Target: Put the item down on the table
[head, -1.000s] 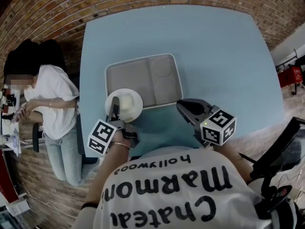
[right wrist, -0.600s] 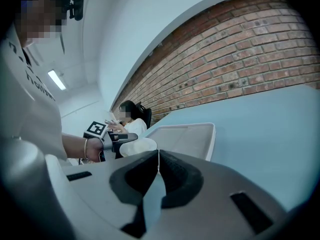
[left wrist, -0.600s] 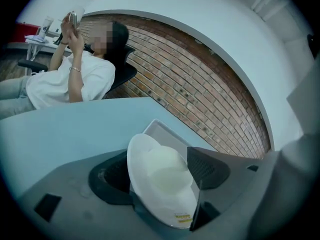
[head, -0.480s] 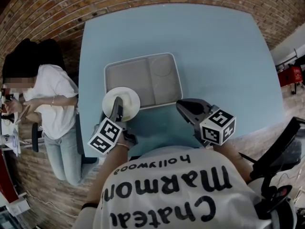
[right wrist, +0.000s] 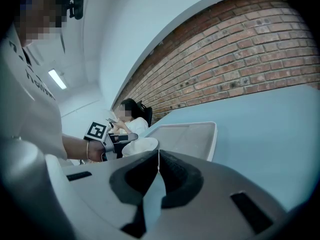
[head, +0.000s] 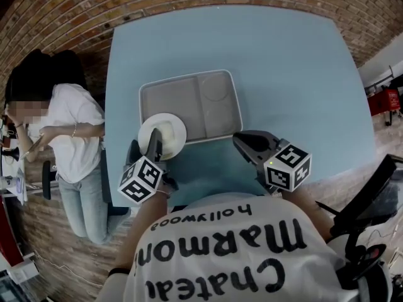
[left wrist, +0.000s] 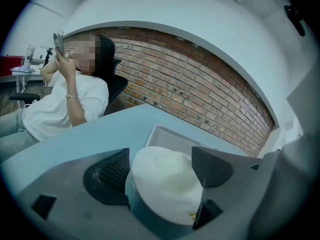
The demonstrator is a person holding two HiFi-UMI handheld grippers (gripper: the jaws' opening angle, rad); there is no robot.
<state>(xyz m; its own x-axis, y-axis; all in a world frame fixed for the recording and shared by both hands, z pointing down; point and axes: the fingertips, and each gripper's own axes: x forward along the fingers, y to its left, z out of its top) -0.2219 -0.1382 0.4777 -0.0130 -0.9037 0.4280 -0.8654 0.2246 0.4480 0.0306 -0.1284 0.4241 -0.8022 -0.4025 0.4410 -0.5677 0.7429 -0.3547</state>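
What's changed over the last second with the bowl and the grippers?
The left gripper rolled and its jaws have just been opening, letting go of the white bowl, which sits between them on the table by the tray. The right gripper stayed shut and still.

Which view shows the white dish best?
The left gripper view: the white dish fills the foreground, close up. The head view shows it small, by the tray. The right gripper view catches it edge-on.
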